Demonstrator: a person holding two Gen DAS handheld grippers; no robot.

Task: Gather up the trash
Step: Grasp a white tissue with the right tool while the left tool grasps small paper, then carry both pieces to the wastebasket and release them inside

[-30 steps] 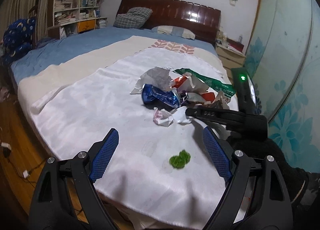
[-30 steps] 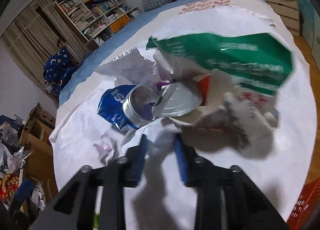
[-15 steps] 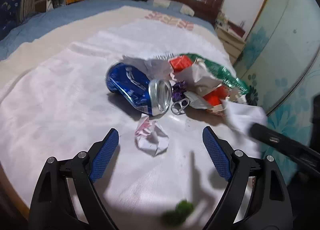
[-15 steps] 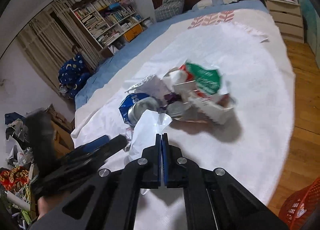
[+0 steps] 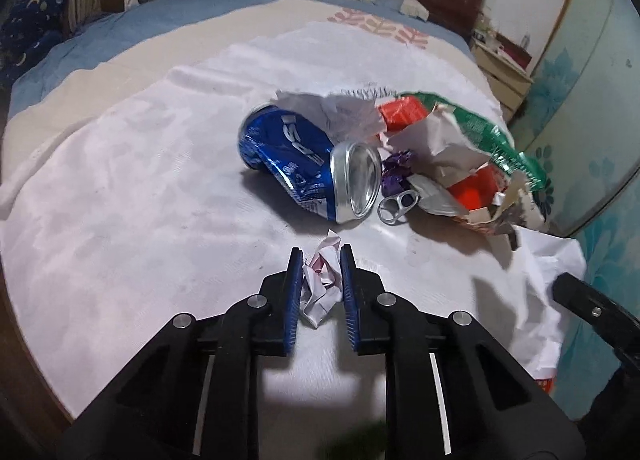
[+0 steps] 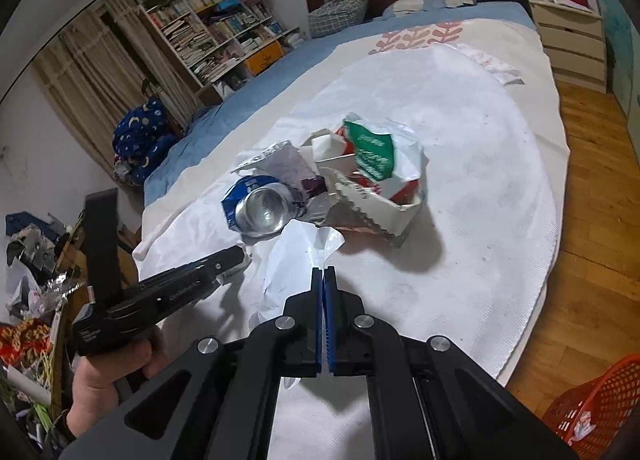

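My left gripper (image 5: 320, 256) is shut on a crumpled white and pink paper ball (image 5: 322, 280) on the white cloth. Beyond it lie a crushed blue can (image 5: 304, 163), a pull tab (image 5: 398, 205) and a heap of torn wrappers with a green packet (image 5: 492, 139). My right gripper (image 6: 324, 272) is shut on the edge of a white plastic bag (image 6: 294, 256), held just in front of the can (image 6: 260, 211) and the wrapper heap (image 6: 372, 167). The bag also shows at the right of the left wrist view (image 5: 548, 280). The left gripper's body (image 6: 168, 292) shows in the right wrist view.
The trash lies on a white cloth (image 5: 120, 199) spread over a bed with a blue sheet (image 6: 280, 71). A red plastic basket (image 6: 592, 404) stands on the wooden floor at the right. A bookshelf (image 6: 216, 31) and clutter (image 6: 28, 280) are at the left.
My left gripper has moved forward and closed on the paper ball. My right gripper stays shut on the white bag and has drawn it slightly back from the heap.
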